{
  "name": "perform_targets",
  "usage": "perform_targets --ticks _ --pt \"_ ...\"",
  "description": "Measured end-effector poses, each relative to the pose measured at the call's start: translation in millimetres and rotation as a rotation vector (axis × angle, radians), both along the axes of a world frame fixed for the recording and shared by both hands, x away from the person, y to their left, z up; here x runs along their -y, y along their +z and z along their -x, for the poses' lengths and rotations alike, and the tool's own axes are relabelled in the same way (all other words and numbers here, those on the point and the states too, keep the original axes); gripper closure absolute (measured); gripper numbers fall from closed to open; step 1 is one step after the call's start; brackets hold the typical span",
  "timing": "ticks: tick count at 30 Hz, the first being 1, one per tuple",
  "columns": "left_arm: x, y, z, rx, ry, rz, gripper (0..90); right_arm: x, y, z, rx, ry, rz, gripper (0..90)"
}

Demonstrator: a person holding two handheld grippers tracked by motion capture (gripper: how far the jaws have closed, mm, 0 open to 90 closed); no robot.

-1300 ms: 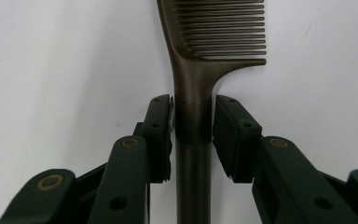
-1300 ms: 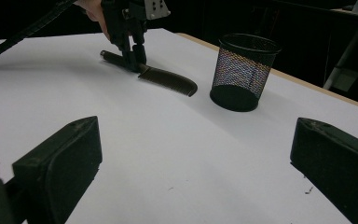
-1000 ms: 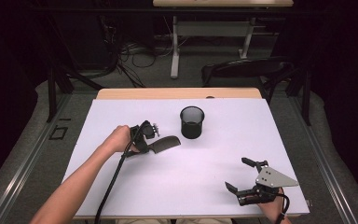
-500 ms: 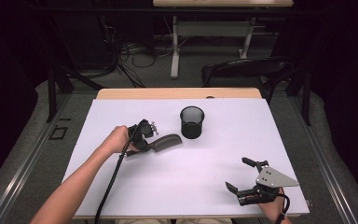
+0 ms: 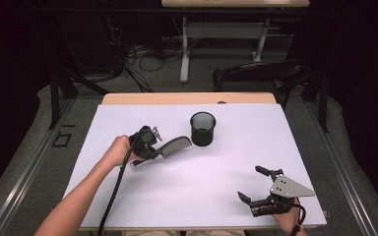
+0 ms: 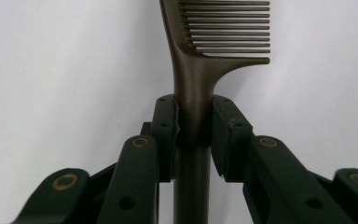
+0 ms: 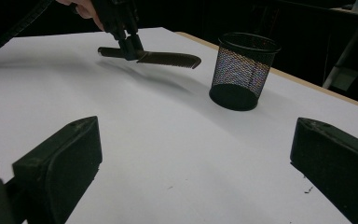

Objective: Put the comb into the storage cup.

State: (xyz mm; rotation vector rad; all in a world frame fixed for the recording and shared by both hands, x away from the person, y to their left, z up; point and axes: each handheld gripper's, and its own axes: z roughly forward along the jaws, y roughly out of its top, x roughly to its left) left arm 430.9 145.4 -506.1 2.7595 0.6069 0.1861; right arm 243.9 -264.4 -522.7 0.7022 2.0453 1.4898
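**Comb clamped in left tongs, lifted near mesh cup**

We see the left gripper point(image 5: 150, 145) clamped on a dark comb point(image 5: 173, 146); its pads point(image 6: 165, 123) press both sides of the handle just below where the teeth start. In the left gripper view the comb runs straight up out of the jaws, teeth pointing to that view's right, with the handle's tail passing down between the jaw arms. In the right gripper view the comb hangs above the white table point(image 5: 216, 182), roughly level, with a shadow beneath it.

Just beyond the comb's tip stands a black mesh pen cup point(image 5: 203, 129), upright, near the comb but not touching it. We can't see anything inside the cup.

The right gripper point(image 5: 260, 189) sits well apart from the left one, at the table's near right edge. Its jaws stand wide apart with nothing between them. The cup lies ahead of them, between the two pads point(image 7: 63, 163) in the right gripper view.
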Motion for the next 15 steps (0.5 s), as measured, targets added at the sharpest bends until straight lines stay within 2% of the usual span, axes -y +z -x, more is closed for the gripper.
perform_targets --ticks 7,13,15 --pt "-7.5 0.6 6.7 0.026 0.023 0.052 72.7 -0.2 0.0 -0.1 0.0 -0.001 -0.001 1.4" --pt "-13.9 4.2 11.2 0.059 0.057 0.126 72.7 -0.2 0.0 -0.2 0.0 -0.002 -0.001 1.4" --pt "-14.9 5.9 12.9 0.077 0.067 0.138 72.7 -0.7 -0.3 -0.3 -0.002 -0.001 -0.001 1.4"
